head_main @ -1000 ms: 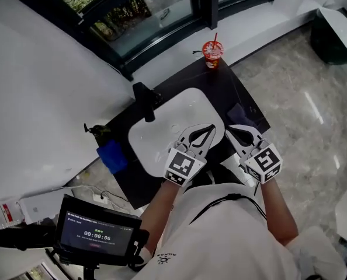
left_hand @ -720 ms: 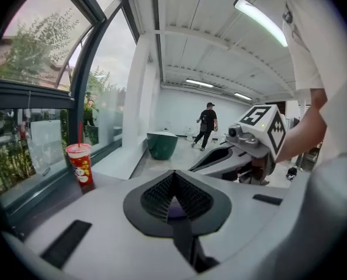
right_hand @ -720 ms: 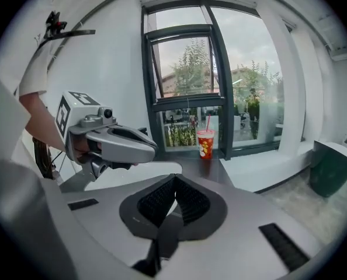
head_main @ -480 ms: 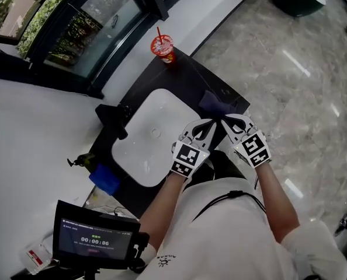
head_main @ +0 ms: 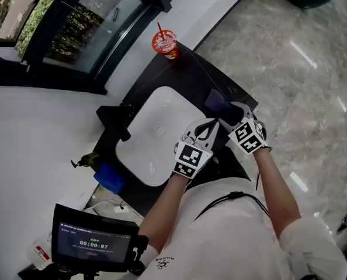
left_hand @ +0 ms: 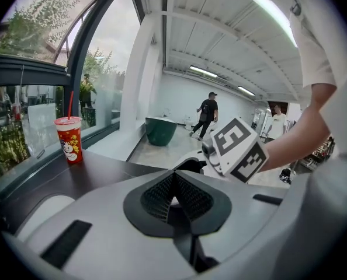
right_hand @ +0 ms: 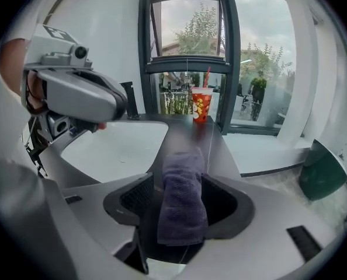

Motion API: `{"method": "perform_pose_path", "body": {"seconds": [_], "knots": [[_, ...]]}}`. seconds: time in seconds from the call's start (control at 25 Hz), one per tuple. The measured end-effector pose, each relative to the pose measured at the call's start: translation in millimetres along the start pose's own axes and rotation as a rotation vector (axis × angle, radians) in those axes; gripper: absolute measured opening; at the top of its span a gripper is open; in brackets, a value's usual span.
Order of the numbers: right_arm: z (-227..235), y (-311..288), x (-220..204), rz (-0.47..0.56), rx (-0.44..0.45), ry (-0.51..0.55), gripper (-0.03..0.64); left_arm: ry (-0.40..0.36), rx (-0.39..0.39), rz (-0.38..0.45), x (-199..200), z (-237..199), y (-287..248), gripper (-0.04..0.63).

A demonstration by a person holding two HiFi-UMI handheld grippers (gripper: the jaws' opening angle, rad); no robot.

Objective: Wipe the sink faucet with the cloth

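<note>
Purple cloth (right_hand: 182, 209) lies on the black counter (head_main: 188, 74) just right of the white sink (head_main: 150, 147). It sits between the right gripper's (right_hand: 179, 179) jaws, which are opening with pads spread. Left gripper (left_hand: 173, 185) jaws pressed together, holding nothing. Red cup (head_main: 165, 44) holds a straw. Faucet (head_main: 120, 121) across the basin.

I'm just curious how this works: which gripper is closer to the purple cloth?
Right. The right gripper has the cloth between its opening jaws; the left gripper, shut, hangs beside it at the sink's edge.
</note>
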State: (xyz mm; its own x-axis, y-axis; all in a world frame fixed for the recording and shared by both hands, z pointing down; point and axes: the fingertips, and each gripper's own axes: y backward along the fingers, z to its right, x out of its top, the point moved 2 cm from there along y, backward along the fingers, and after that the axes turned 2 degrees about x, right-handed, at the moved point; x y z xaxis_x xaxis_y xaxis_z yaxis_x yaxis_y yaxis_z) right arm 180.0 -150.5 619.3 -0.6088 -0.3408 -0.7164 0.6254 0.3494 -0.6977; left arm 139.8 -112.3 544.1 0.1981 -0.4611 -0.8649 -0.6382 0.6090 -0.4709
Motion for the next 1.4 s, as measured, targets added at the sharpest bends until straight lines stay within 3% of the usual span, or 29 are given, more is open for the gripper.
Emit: {"method": "perform_pose_path", "body": {"seconds": [0.52, 0.6, 0.8, 1.04, 1.28, 1.4], "knots": [[12, -37, -24, -0.116, 0.034, 0.031, 0.231, 0.026, 0.064, 0.025, 3, -17, 19, -0.006], [13, -39, -24, -0.135, 0.036, 0.074, 0.152, 0.029, 0.074, 0.027, 3, -19, 20, -0.006], [15, -40, -17, -0.1, 0.062, 0.058, 0.129, 0.04, 0.114, 0.042, 0, -30, 26, -0.006], [7, -18, 30, -0.014, 0.117, 0.13, 0.129, 0.078, 0.222, 0.092, 9, -43, 59, -0.006], [-34, -4, 90, 0.083, 0.232, 0.2, 0.129, 0.113, 0.334, 0.126, 8, -54, 104, -0.006], [-56, -8, 128, 0.132, 0.301, 0.272, 0.129, 0.147, 0.433, 0.156, 6, -63, 136, -0.006]]}}
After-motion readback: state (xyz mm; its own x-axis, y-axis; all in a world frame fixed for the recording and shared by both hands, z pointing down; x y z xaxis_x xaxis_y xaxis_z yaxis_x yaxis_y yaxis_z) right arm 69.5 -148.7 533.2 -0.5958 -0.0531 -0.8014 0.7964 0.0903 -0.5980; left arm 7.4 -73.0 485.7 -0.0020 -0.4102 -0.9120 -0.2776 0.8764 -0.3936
